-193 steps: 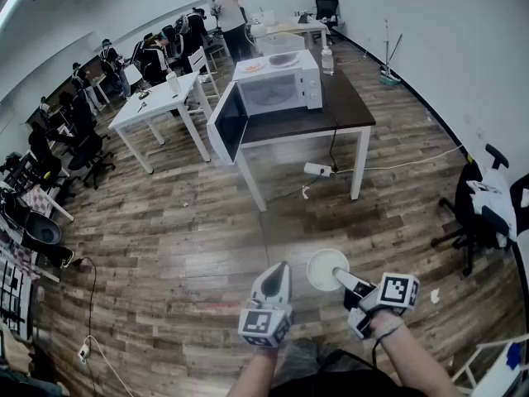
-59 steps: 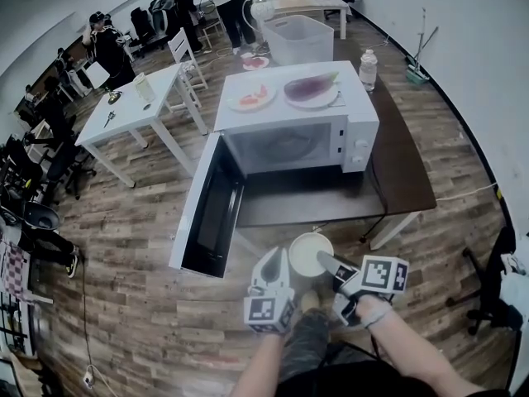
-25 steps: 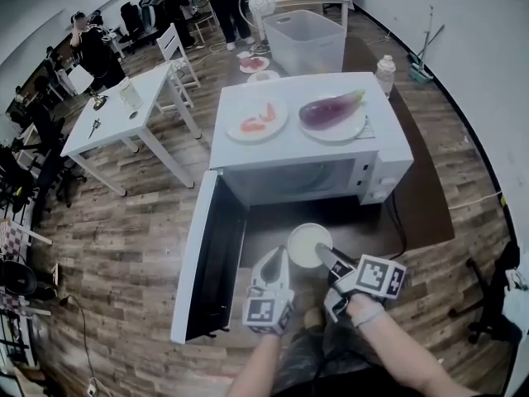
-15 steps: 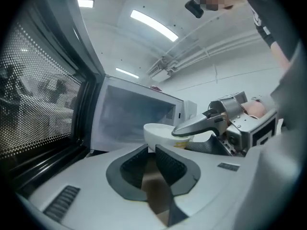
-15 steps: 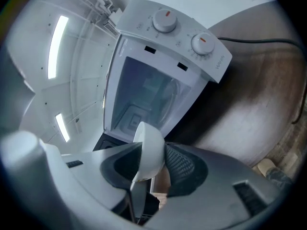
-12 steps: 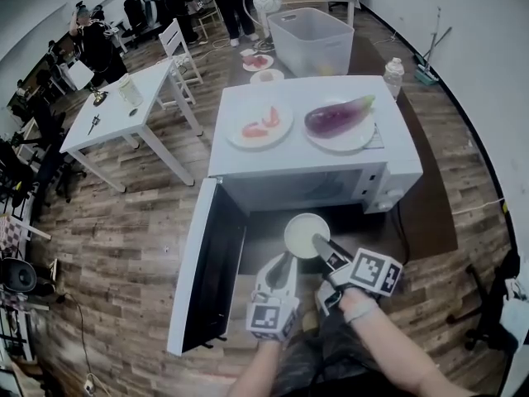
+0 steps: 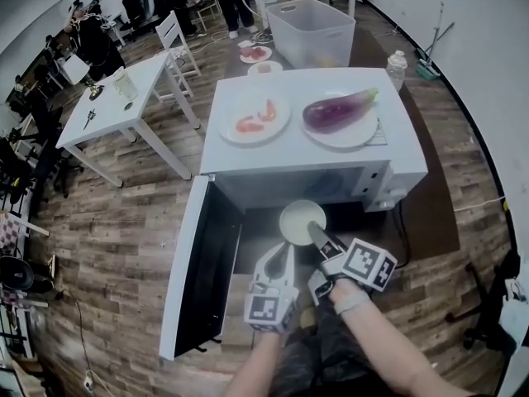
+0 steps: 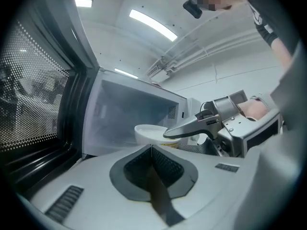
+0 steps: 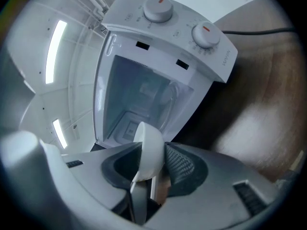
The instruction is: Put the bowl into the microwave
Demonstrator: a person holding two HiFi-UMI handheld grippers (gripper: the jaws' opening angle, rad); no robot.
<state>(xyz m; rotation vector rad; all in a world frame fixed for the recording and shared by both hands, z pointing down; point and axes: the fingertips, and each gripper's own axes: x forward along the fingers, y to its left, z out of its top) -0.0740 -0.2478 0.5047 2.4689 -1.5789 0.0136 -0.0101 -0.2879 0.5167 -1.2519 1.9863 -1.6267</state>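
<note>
The white bowl (image 7: pixel 299 219) hangs level just in front of the open mouth of the white microwave (image 7: pixel 310 160). My right gripper (image 7: pixel 315 231) is shut on its near rim, and in the right gripper view the rim (image 9: pixel 149 147) sits pinched between the pads, facing the lit cavity (image 9: pixel 139 99). My left gripper (image 7: pixel 281 251) is beside it on the left, a little nearer to me, shut and empty. The left gripper view shows the bowl (image 8: pixel 148 132) and the right gripper's finger (image 8: pixel 189 126) ahead. The microwave door (image 7: pixel 201 279) stands swung open to the left.
On the microwave's top are a plate with an eggplant (image 7: pixel 340 112) and a plate with red slices (image 7: pixel 255 120). A clear bin (image 7: pixel 312 25) and a water bottle (image 7: pixel 397 68) stand behind it. The control knobs (image 9: pixel 158 6) are right of the cavity. A white table (image 7: pixel 124 110) and people are at the left.
I have walked up to the microwave. Over the last second both grippers moved forward, carrying the bowl up to the cavity's mouth. The grip on the bowl is unchanged.
</note>
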